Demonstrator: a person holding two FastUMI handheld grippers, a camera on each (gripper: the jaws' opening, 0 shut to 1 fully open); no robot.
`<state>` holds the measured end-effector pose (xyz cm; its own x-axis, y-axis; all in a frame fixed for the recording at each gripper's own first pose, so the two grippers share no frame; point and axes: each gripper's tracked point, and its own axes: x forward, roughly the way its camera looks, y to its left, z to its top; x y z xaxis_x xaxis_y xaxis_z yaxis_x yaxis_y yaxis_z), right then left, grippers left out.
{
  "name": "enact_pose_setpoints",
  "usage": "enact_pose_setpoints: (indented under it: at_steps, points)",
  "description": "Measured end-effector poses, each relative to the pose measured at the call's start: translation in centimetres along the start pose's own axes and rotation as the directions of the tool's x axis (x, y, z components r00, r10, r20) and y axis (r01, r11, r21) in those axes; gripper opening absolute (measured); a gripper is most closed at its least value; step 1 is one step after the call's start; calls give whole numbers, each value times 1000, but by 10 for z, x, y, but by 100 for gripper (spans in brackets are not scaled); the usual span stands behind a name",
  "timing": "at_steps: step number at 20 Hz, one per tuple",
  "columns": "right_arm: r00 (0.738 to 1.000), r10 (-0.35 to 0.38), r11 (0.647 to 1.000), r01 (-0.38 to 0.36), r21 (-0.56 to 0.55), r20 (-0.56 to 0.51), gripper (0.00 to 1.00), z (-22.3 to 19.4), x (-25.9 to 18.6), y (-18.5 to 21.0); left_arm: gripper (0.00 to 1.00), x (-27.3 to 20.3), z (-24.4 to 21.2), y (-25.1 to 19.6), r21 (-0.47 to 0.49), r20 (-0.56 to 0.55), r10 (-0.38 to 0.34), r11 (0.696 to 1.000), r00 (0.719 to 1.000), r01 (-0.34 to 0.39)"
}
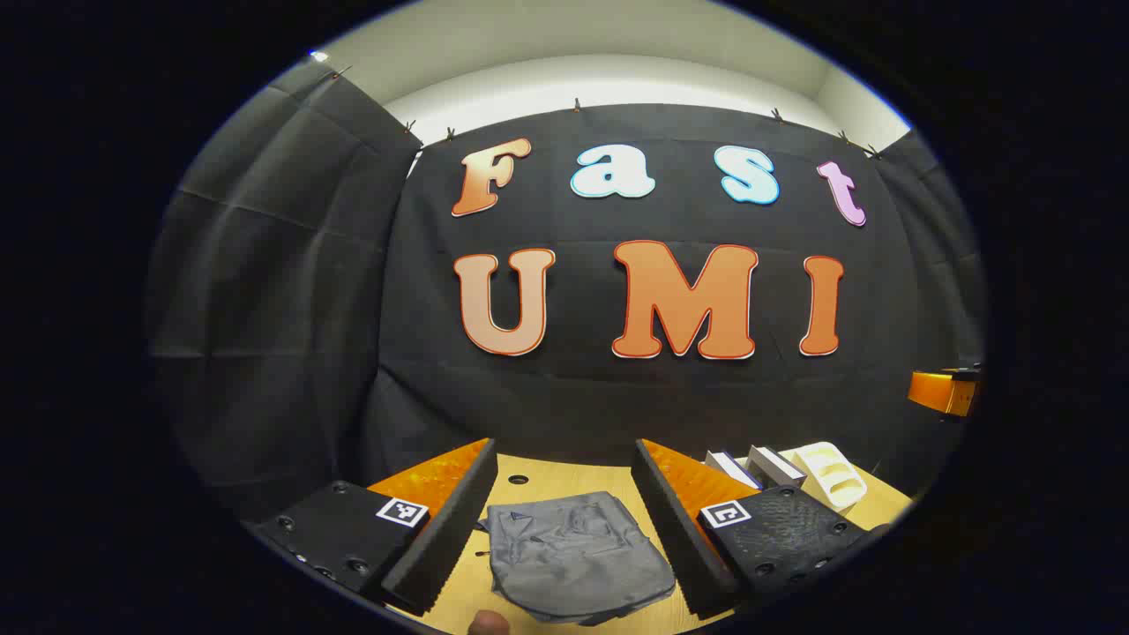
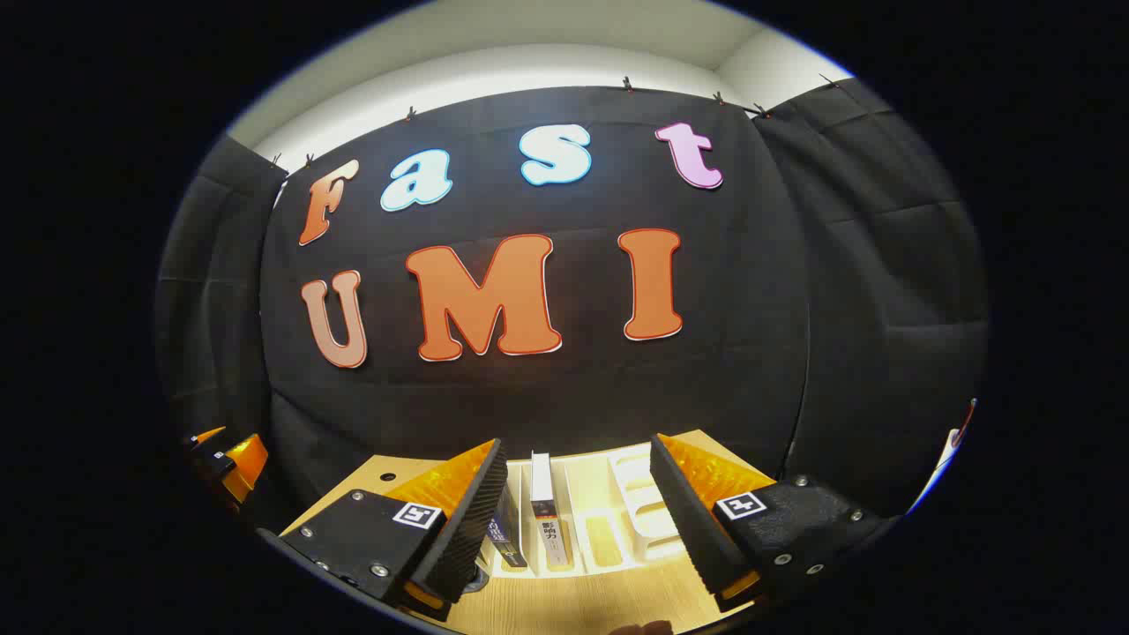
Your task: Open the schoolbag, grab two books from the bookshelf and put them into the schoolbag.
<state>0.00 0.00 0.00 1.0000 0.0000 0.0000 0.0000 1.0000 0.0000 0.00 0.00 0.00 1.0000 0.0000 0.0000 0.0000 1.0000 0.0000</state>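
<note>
A grey schoolbag (image 1: 573,556) lies flat and closed on the wooden table, in the left gripper view. My left gripper (image 1: 564,529) hangs open above it, a finger on either side, touching nothing. To the right stands a white bookshelf (image 1: 825,472) with two books (image 1: 750,467) leaning in it. In the right gripper view the same bookshelf (image 2: 639,503) lies straight ahead with two upright books (image 2: 542,511) in its left slots. My right gripper (image 2: 578,520) is open in front of them, holding nothing.
The wooden table (image 2: 564,600) runs up to the black cloth wall behind the shelf. The other gripper (image 2: 225,463) shows at the far left of the right gripper view, and again as an orange gripper part (image 1: 944,392) at the far right of the left gripper view.
</note>
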Motion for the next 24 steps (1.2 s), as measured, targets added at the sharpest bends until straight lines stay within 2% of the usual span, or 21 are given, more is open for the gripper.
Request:
enact_pose_setpoints:
  at_steps: [10,18,24]
  points:
    - [999,1,998,-4,-62,-44,97,-13,6,-3,96,5,-6,0,39,-18,-13,999,1000,14]
    - [999,-17,997,14,-73,-35,97,-13,14,-9,96,10,-13,-1,46,-26,-5,999,1000,6]
    - [999,-29,996,26,-89,-36,98,-15,20,-11,96,21,-19,1,85,-38,-3,996,999,6]
